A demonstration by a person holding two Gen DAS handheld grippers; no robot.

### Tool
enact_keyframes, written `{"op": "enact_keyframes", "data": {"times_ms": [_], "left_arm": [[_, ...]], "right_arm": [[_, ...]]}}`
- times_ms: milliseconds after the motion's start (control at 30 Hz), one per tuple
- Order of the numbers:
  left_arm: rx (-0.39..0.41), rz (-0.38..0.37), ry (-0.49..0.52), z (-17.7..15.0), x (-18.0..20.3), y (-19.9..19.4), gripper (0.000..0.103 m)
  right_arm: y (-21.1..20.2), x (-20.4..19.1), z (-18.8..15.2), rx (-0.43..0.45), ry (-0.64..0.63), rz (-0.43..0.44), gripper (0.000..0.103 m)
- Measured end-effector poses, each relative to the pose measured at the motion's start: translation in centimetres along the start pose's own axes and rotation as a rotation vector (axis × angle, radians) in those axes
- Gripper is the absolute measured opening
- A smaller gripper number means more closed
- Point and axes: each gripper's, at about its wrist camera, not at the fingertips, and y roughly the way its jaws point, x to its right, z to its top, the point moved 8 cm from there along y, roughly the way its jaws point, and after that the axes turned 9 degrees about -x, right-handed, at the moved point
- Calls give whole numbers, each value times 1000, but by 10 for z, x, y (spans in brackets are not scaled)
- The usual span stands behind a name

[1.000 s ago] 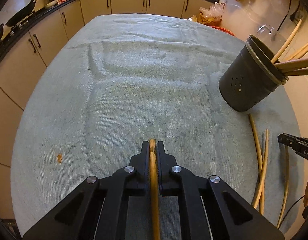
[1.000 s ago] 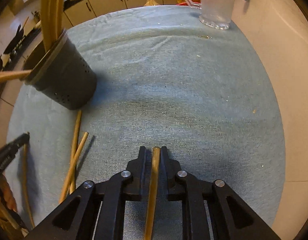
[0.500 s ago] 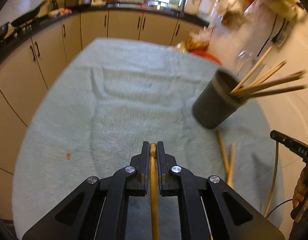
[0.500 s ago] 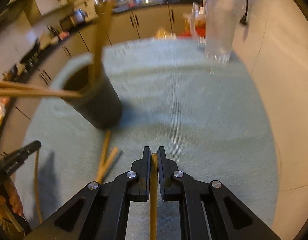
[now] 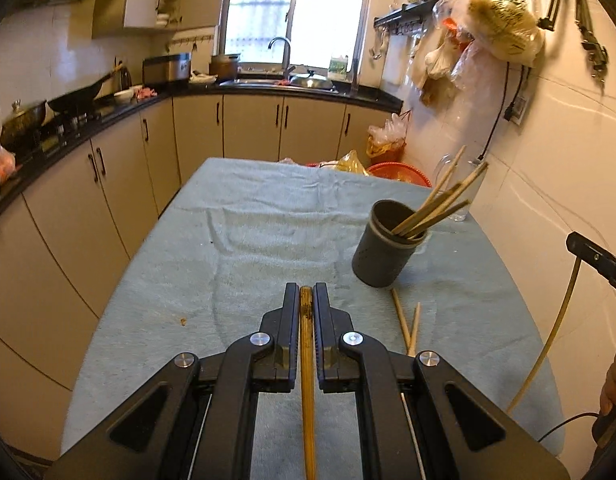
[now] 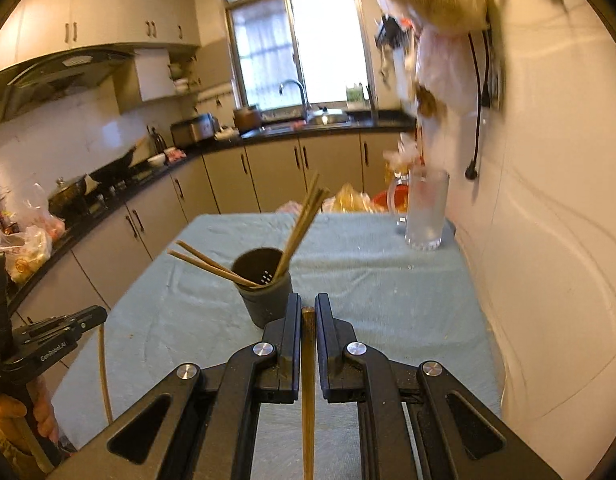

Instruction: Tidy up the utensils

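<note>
Since the earlier frame: both tongs have risen off the counter [image 5: 244,248] with their loads, and the views now take in the kitchen window and cabinets where before they looked down on the cloth; the right tongs' jaws have just been closing, with a chopstick between them.
Left tongs: the left tongs [image 5: 306,300] are clamped narrow on a brown bamboo chopstick [image 5: 307,380], which runs back under the camera along the line of the jaws.
Right tongs: the right tongs [image 6: 308,312] are pinched tight on a second chopstick [image 6: 308,384], its blunt end showing between the tips.
Holder: the grey utensil holder [image 5: 382,252] stands upright on the towel-covered counter, ahead of both tongs, with several chopsticks [image 5: 436,208] already leaning out of it.
Still loose: two chopsticks [image 5: 408,324] lie on the cloth just in front of the holder, near its base.
Nearby: a clear glass mug [image 6: 426,210] stands further back by the wall, well apart from the holder.
Progress: the job looks past halfway, judging from the holder's load; two sticks are in the air and not yet in the holder.
Left to do: carry both held sticks to the holder's mouth and drop them in, then collect the pair on the cloth.
</note>
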Motion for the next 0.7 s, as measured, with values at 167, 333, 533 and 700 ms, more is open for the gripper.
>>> {"op": "enact_keyframes", "data": {"times_ms": [167, 333, 533, 700], "left_arm": [[25, 1, 20, -2, 10, -21, 6], [40, 5, 31, 0, 18, -32, 6], [53, 20, 44, 6, 21, -36, 6], [68, 28, 62, 18, 25, -35, 6]], "right_arm": [[-20, -6, -4, 31, -15, 13, 8], [-38, -7, -4, 58, -9, 28, 8], [-45, -3, 5, 91, 21, 46, 8], [-45, -1, 18, 121, 50, 69, 8]]}}
